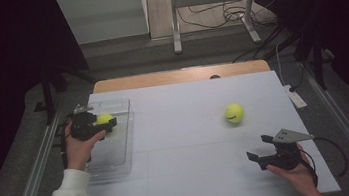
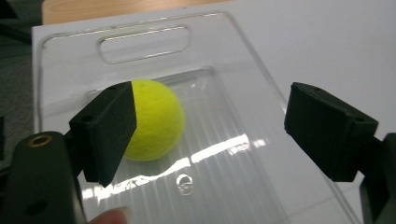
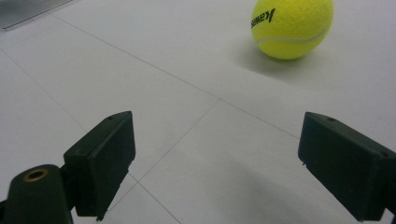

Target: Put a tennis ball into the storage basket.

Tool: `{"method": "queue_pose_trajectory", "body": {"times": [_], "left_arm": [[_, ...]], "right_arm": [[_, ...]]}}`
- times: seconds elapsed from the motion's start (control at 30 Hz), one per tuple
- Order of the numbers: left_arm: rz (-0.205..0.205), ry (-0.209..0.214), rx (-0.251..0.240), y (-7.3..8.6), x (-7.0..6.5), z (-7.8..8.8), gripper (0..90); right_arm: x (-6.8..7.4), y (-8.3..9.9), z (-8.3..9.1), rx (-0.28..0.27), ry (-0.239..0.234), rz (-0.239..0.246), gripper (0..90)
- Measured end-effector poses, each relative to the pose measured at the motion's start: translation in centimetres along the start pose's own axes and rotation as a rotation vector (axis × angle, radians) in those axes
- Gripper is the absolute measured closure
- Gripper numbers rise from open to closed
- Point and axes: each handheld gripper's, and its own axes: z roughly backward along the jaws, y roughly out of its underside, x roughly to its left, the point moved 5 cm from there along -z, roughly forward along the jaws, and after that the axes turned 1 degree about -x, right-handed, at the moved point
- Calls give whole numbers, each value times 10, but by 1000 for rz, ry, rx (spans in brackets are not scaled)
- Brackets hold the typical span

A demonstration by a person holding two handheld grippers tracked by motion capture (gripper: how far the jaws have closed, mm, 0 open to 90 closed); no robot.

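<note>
A yellow tennis ball lies in a clear plastic tray at the table's left. My left gripper hangs open over that tray. The ball sits between the wide-apart jaws, close to the left one, which hides part of it. A second tennis ball with black lettering rests on the white table top, right of centre. My right gripper is open near the front right, pointing toward this ball, well short of it. Nothing is between the right gripper's jaws.
The white table top spreads between the tray and the right ball. A wooden edge runs along the back. A white power strip lies off the right side. A metal stand with cables is on the floor beyond.
</note>
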Motion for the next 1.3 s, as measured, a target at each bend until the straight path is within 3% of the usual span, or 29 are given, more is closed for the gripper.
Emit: {"method": "queue_pose_trajectory", "body": {"times": [0.73, 1.3], "left_arm": [[-39, 84, -62, 22, -35, 28, 181], [-63, 221, -102, 37, -65, 42, 179]], "right_arm": [[1, -3, -5, -9, -15, -7, 120], [0, -5, -10, -2, -16, -6, 123]]}}
